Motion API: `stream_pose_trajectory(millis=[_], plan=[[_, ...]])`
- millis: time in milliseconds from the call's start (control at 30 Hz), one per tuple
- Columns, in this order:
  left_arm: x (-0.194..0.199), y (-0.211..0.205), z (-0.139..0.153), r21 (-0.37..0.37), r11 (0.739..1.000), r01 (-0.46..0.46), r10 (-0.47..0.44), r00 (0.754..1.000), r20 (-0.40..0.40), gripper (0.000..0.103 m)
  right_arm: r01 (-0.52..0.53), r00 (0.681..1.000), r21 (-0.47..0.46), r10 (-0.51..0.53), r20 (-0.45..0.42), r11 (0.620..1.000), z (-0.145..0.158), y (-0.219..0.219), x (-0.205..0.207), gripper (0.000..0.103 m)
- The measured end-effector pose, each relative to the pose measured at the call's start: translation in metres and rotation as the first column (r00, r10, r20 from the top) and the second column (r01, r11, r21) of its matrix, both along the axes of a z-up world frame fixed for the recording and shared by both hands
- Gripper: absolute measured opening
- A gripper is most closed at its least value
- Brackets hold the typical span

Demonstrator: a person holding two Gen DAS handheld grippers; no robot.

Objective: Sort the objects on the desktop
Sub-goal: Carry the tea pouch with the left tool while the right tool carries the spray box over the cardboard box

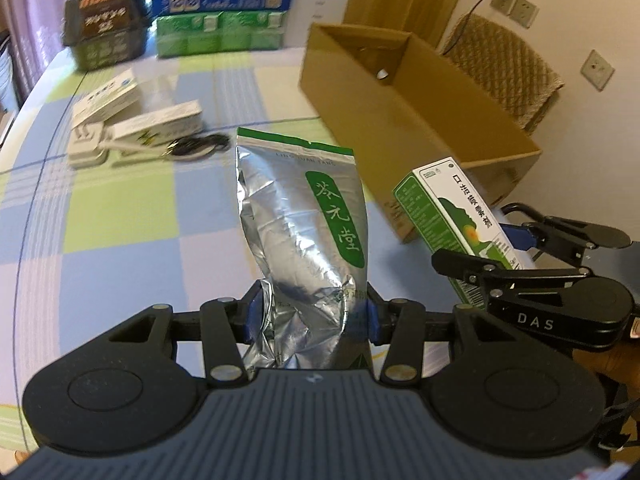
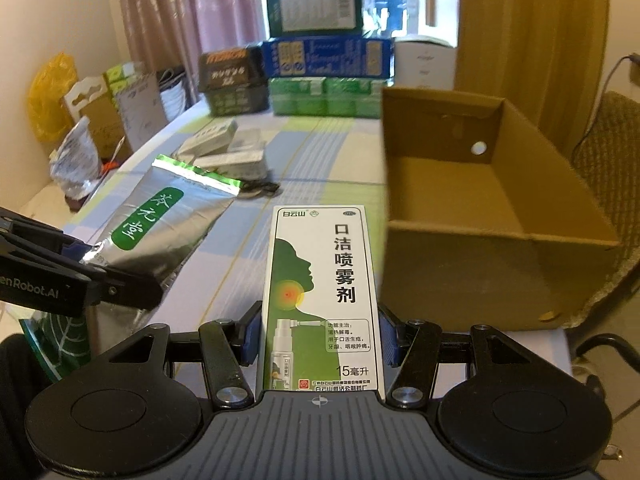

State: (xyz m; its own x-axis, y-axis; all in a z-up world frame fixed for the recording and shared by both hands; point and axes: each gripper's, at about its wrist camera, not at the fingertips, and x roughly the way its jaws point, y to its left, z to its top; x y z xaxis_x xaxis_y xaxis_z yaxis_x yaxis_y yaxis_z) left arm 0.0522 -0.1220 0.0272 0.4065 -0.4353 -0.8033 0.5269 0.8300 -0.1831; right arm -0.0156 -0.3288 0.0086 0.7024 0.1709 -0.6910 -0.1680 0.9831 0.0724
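1. My left gripper [image 1: 312, 316] is clamped on the silver foil pouch [image 1: 308, 216] — held above the checked tablecloth [image 1: 120, 220].
2. My right gripper [image 2: 320, 340] is closed on the green-and-white spray box [image 2: 320, 292], also lifted.
3. Open cardboard box [image 2: 500, 240] sits just right of both — white packets [image 1: 136, 120] lie farther back.

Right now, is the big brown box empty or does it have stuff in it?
Empty, as far as shows. The cardboard box is open on top, and its bare brown floor is all the right wrist view shows inside. The near corner is hidden.
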Motion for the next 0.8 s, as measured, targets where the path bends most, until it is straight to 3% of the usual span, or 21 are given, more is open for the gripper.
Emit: stream_pose_trajectory(millis=[367, 800], plan=[[-0.003, -0.045, 0.025, -0.049, 0.997, 0.061, -0.06, 0.998, 0.034, 0.042, 0.032, 0.996, 0.009, -0.033, 0.08, 0.999, 0.035, -0.026, -0.016, 0.053], [0.011, -0.1, 0.041, -0.059, 0.992, 0.113, -0.11, 0.993, 0.05, 0.042, 0.124, 0.987, -0.038, -0.119, 0.108, 0.992, 0.048, -0.082, 0.008, 0.053]])
